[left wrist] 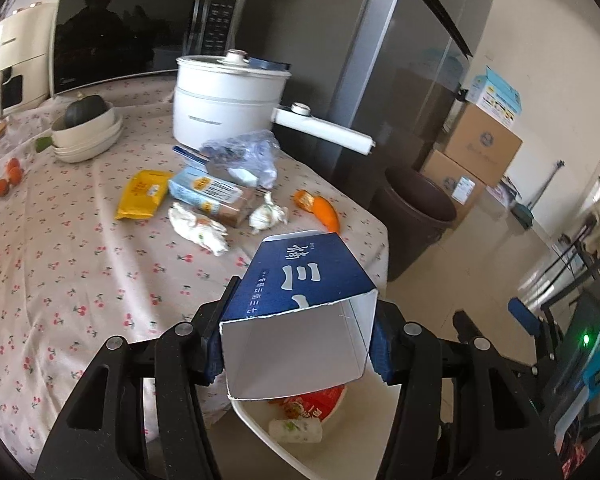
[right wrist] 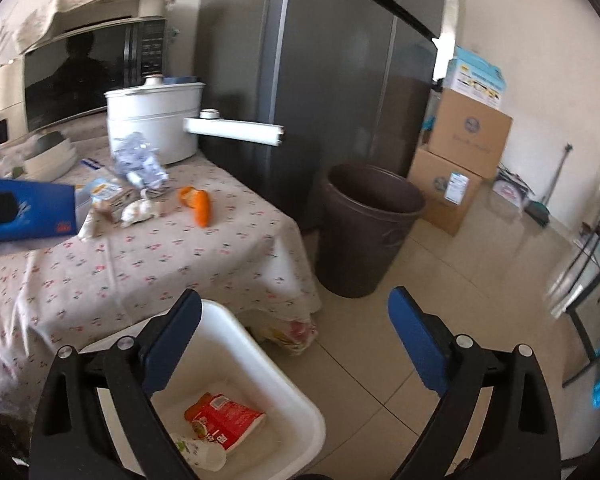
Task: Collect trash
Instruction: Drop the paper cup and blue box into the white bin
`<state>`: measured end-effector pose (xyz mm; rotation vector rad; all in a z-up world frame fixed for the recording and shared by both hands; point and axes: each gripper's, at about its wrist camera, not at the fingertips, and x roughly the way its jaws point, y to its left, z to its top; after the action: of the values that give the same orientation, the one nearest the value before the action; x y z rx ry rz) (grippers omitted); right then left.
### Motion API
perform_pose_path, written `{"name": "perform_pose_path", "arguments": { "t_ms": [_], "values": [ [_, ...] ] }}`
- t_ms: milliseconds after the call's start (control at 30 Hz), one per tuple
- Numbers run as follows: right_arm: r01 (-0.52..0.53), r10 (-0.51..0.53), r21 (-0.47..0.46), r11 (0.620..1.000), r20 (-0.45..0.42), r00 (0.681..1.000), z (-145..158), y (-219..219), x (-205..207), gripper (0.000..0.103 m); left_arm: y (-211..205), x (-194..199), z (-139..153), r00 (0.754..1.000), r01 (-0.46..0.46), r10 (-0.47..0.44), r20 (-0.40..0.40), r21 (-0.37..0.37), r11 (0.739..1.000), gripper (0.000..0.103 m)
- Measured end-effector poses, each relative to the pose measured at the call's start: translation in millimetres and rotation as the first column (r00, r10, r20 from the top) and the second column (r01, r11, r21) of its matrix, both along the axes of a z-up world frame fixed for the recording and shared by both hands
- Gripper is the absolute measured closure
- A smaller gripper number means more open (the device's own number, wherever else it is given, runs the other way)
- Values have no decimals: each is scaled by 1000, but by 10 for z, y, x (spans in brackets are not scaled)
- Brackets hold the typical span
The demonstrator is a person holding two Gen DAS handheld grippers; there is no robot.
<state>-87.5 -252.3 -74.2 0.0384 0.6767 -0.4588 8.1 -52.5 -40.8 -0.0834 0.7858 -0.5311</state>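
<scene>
My left gripper [left wrist: 296, 344] is shut on a blue carton [left wrist: 300, 280] with an open white end, held above a white bin [left wrist: 260, 424] beside the table. The carton also shows at the left of the right wrist view [right wrist: 28, 210]. The bin [right wrist: 296, 400] holds a red package [right wrist: 224, 420] and a crumpled wrapper [right wrist: 198, 452]. My right gripper [right wrist: 296, 344] is open and empty over the bin's far rim. More trash lies on the table: a yellow packet [left wrist: 142, 194], a light-blue carton [left wrist: 212, 196], crumpled tissues [left wrist: 198, 232], an orange wrapper [left wrist: 320, 208] and a clear bag [left wrist: 248, 156].
A floral cloth covers the table [left wrist: 60, 272]. On it stand a white cooker [left wrist: 228, 96], stacked bowls [left wrist: 88, 136] and a microwave [left wrist: 132, 36]. A dark brown trash can [right wrist: 364, 228] stands on the floor by the grey fridge [right wrist: 332, 80]. Cardboard boxes [right wrist: 464, 148] stand behind.
</scene>
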Motion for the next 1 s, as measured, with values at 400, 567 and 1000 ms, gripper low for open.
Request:
{"name": "perform_pose_path", "arguments": {
  "t_ms": [400,567,1000],
  "values": [
    [69,-69,-1,998,34,997,73,-194,-15,11,-374,-34,-149,995,95,-94,-39,31,995,50],
    [85,-85,5,996,34,996,76,-231,0,11,-492,-7,-299,987,132,-127,-98,47,990,47],
    [69,-69,44,997,-1,998,-9,-192,105,7,-496,157,-516,980,103,-84,-183,97,990,18]
  ]
}}
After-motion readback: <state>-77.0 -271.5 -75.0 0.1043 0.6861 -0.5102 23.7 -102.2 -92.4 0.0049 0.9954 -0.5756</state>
